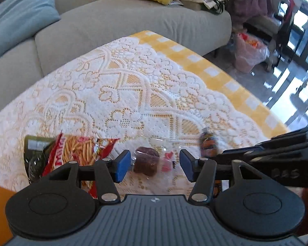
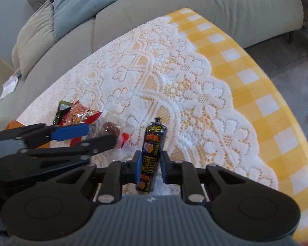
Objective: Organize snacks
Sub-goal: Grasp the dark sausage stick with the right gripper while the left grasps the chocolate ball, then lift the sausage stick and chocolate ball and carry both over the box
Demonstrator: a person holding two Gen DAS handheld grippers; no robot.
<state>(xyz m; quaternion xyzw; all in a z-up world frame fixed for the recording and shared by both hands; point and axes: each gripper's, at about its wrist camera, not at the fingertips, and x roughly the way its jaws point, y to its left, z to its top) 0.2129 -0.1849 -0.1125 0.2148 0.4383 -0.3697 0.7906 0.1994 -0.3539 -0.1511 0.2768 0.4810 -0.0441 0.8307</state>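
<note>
R gripper (image 2: 150, 169) clamped on black orange-printed sausage-shaped snack stick (image 2: 152, 153), lower centre frame above lace-covered counter (image 2: 174, 82); L gripper (image 1: 155, 165) apart w/ nothing held; risk: slick wrapper slips, stick pivots out.

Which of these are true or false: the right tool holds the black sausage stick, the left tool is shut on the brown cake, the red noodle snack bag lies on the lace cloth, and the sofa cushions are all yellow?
1. The right tool holds the black sausage stick. True.
2. The left tool is shut on the brown cake. False: it is open, with the cake lying past its fingers.
3. The red noodle snack bag lies on the lace cloth. True.
4. The sofa cushions are all yellow. False: a blue cushion lies there too.
</note>
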